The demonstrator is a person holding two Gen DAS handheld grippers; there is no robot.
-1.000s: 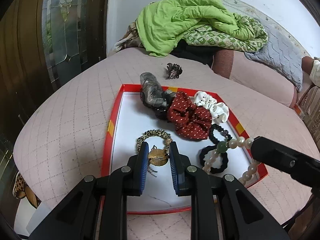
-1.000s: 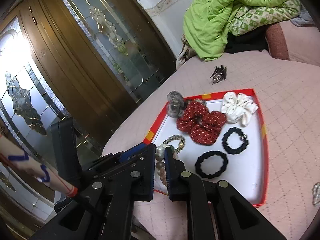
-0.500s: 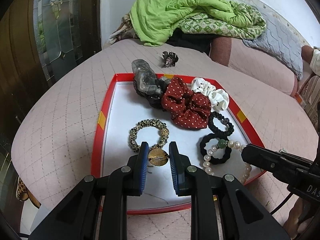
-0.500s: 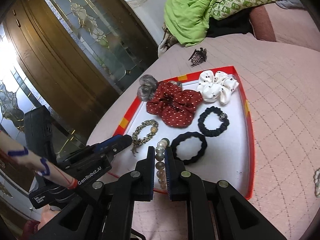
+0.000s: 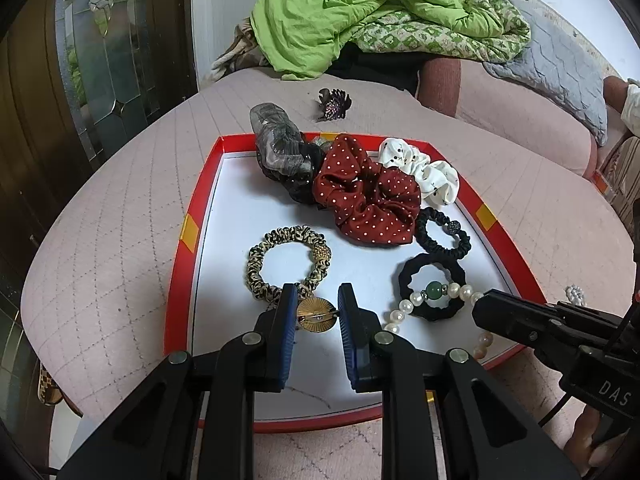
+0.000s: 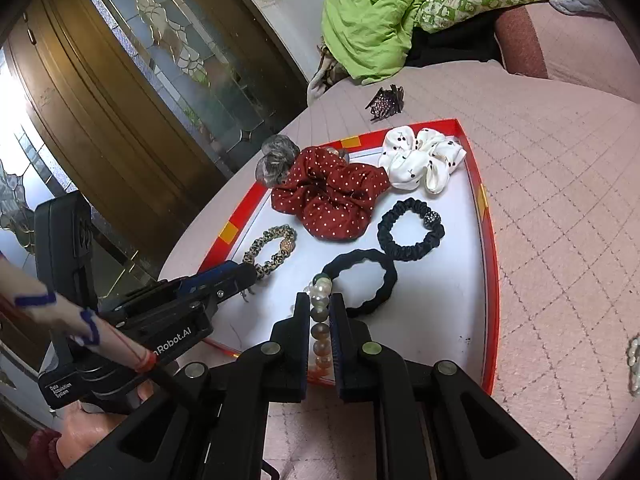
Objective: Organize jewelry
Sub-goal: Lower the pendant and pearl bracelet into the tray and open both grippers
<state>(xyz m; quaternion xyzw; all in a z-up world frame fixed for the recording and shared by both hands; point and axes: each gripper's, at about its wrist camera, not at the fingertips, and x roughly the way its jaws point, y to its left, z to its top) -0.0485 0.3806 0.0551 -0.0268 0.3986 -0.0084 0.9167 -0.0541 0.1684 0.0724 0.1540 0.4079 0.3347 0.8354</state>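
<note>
A red-rimmed white tray (image 5: 199,204) lies on the pink quilted bed. My left gripper (image 5: 318,300) is shut on a round gold brooch (image 5: 318,318), held just above the tray floor beside a leopard-print hair tie (image 5: 256,268). My right gripper (image 6: 320,306) is shut on a pearl strand (image 6: 320,334). The strand's free end, with a green bead (image 5: 432,290), lies over a thick black hair tie (image 5: 408,272). In the right wrist view the left gripper (image 6: 240,274) reaches in from the left, low over the tray's near corner.
In the tray lie a red dotted scrunchie (image 5: 368,204), a white scrunchie (image 5: 424,172), a grey scrunchie (image 5: 280,148) and a thin black tie (image 5: 442,234). A hair claw (image 5: 334,104) sits on the quilt beyond the tray; a small pearl piece (image 6: 633,360) lies right of it. Green bedding (image 5: 360,12) is piled behind.
My right gripper has come down toward the tray with the pearl strand, whose end now rests on the thick black tie. My left gripper has stayed put, still holding the brooch.
</note>
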